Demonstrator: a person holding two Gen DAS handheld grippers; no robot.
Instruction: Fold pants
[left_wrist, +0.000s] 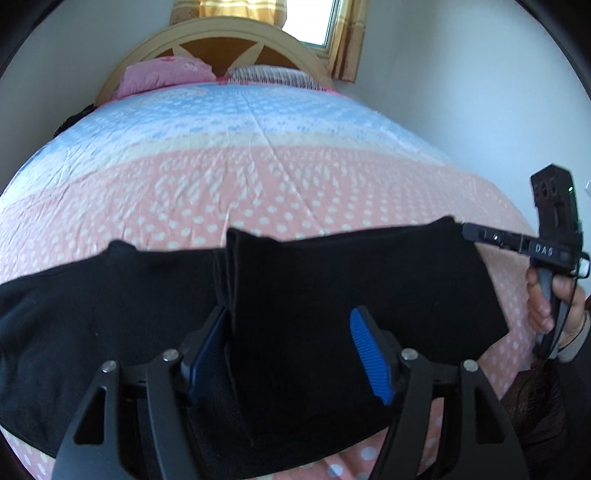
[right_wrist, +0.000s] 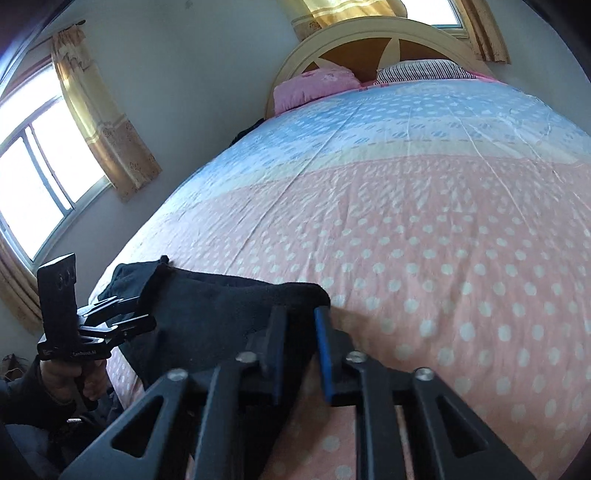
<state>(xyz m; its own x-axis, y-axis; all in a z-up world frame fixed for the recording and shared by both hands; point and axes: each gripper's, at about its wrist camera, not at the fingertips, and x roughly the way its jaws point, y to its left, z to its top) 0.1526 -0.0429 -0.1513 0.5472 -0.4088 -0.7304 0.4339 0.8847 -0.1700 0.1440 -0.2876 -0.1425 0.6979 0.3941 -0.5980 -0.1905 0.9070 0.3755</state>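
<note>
Black pants (left_wrist: 332, 288) lie across the near end of the bed, one part folded over into a thicker layer. My left gripper (left_wrist: 290, 314) is open just above them. Its blue pads (left_wrist: 369, 354) stand astride the folded layer's left edge without pressing on it. My right gripper (right_wrist: 300, 312) is closed on the far right corner of the pants (right_wrist: 221, 306), with black cloth between its fingertips. The left wrist view shows that right gripper (left_wrist: 467, 230) at the cloth's corner, held by a hand (left_wrist: 543, 310). The right wrist view shows the left gripper (right_wrist: 136, 314) low on the left, over the pants.
The bed cover (left_wrist: 258, 184) is pink with white dots, turning blue toward the headboard (left_wrist: 207, 33). A pink pillow (left_wrist: 166, 74) and a striped pillow (left_wrist: 269, 74) lie at the head. A wall runs along the bed's right side (left_wrist: 461, 110). A curtained window (right_wrist: 33, 177) is on the left.
</note>
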